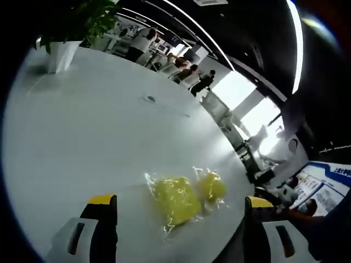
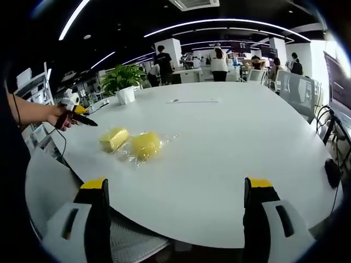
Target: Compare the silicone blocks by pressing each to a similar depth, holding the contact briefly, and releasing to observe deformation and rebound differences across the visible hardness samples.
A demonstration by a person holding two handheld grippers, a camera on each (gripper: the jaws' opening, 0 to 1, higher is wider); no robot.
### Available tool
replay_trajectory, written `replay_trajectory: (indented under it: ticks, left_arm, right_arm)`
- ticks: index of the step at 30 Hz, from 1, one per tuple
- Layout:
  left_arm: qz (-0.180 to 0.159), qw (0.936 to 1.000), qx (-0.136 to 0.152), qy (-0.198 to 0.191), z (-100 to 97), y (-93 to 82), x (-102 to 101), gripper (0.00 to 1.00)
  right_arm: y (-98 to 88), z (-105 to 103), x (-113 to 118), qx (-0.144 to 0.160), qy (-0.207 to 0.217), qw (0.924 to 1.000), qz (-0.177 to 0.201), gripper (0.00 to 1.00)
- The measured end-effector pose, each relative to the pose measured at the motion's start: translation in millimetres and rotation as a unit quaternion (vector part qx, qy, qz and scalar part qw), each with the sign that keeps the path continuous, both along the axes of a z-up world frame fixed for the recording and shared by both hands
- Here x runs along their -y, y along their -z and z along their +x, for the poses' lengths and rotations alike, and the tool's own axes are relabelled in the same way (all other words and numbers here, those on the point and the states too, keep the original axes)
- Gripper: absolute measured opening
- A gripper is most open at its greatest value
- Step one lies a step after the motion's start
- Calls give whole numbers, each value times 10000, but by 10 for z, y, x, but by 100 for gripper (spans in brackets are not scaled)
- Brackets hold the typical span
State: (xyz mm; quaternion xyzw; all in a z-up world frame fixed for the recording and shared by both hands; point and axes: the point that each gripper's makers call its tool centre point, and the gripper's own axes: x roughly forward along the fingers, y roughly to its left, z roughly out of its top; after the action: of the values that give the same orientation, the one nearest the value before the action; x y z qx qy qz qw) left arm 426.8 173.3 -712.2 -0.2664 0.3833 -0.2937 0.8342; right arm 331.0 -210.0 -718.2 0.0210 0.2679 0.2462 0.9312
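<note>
Two yellow silicone blocks in clear plastic wrap lie side by side on a white table [image 1: 82, 142]. In the left gripper view the squarer block [image 1: 173, 198] sits just ahead between my jaws, and the rounder block [image 1: 211, 186] lies to its right. My left gripper [image 1: 181, 200] is open above the table, holding nothing. In the right gripper view the two blocks [image 2: 114, 138] [image 2: 145, 144] rest left of centre, well ahead of my right gripper [image 2: 176, 183], which is open and empty. A hand [image 2: 61, 118] holds the left gripper [image 2: 74, 109] beyond the blocks at the table's left edge.
A potted plant in a white pot [image 2: 123, 82] [image 1: 60, 52] stands at the table's far side. A thin object [image 2: 192, 101] lies on the table farther back. Chairs [image 2: 299, 87] stand along the right edge. People stand in the background [image 2: 219, 60].
</note>
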Motion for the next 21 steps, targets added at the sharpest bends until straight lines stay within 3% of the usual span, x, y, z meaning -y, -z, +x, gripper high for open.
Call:
replay_trajectory:
  ticks: [7,12,21]
  left_arm:
    - [-195,9987,-466,47,95,237,109,97]
    - [-275,9977,-592,185,145,335,221,87]
    - [-506,9944,-910,172,170,469,302,84]
  right_arm:
    - [31,-36,68,-65,65,10000,5,96]
    - [61,-46,123,-135,83,9999,-5,96]
    - [50,-18,193,-139,174,9997,-33,96]
